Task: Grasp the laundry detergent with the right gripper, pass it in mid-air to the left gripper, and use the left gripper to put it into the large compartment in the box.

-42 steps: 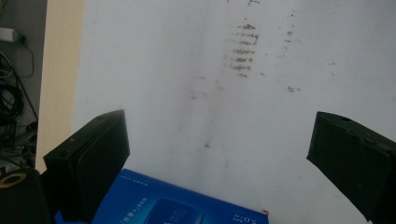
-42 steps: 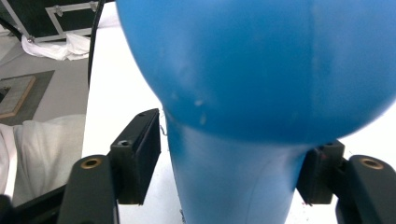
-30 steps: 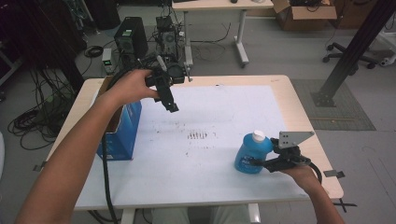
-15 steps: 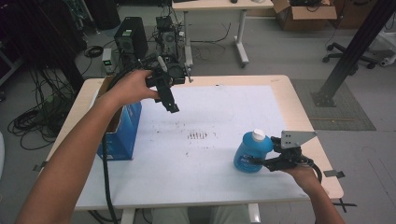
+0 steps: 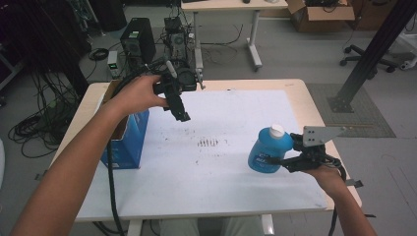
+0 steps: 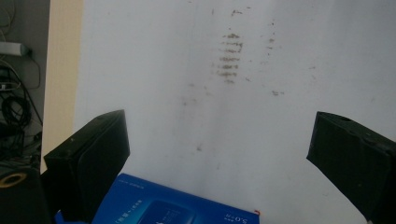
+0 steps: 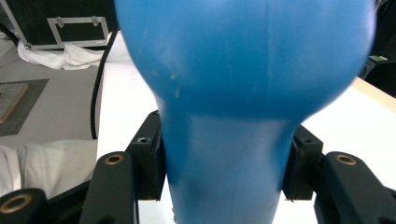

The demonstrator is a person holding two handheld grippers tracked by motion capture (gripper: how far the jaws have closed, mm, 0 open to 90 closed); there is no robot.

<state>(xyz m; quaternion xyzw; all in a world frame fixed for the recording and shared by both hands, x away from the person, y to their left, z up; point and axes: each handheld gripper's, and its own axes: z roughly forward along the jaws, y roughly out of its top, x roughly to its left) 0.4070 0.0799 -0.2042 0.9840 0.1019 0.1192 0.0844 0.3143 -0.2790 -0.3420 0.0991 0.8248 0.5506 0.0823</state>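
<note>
1. High view: the left gripper [image 5: 181,114] is held in the air over the far left part of the white table top [image 5: 231,196], jaws pointing down and toward the person. A blue box [image 5: 129,140] with an open top stands at the table's left edge, just beside the left forearm. The right gripper [image 5: 280,162] sits low at the right side of the table, clamped on a blue bottle [image 5: 268,149] with a white cap (the bottle leans a little to the right). A patch of dark smudges [image 5: 209,143] marks the sheet between the two grippers. Beyond the table are a black computer tower [image 5: 137,39] and loose cables on the floor.

2. Left gripper view: the left gripper [image 6: 219,154] has its two black jaws set wide apart with nothing between them, looking down on the white sheet and the dark smudges [image 6: 229,58]. The printed top of the blue box [image 6: 173,205] shows at the bottom edge, near the left-hand jaw.

3. Right gripper view: the right gripper [image 7: 224,168] has both jaws pressed against the narrow part of the blue bottle [image 7: 233,70], whose wider body (blurred, very close) bulges above them. The white table top [image 7: 121,107] lies behind.
</note>
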